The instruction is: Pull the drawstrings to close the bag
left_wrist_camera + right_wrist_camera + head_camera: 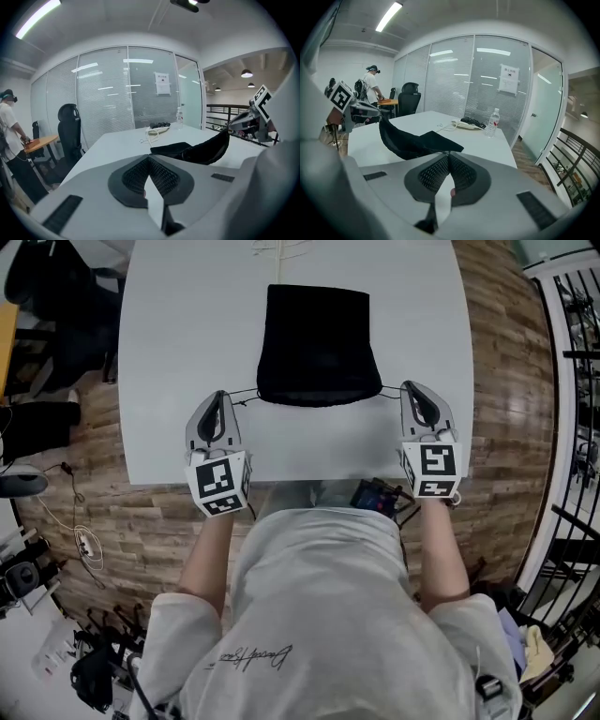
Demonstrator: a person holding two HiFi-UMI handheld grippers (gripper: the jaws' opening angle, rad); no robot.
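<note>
A black drawstring bag (pixel 317 343) lies on the white table (pixel 178 343), its mouth toward me. A thin cord runs out from each side of the mouth. My left gripper (pixel 221 397) is shut on the left drawstring (pixel 246 396), just off the bag's left corner. At the right corner, my right gripper (pixel 411 387) is shut on the right drawstring (pixel 391 392). The left gripper view shows shut jaws (pixel 149 157) and the bag (pixel 201 149) raised at its mouth, with the other gripper (pixel 255 117) beyond. In the right gripper view the jaws (pixel 449 155) are closed too, the bag (pixel 408 138) to the left.
A power strip with a white cable (pixel 465 123) and a water bottle (pixel 492 123) sit at the table's far end. A black office chair (pixel 69 129) and a person (pixel 372 84) are off to the left. A metal railing (pixel 574 381) runs on the right.
</note>
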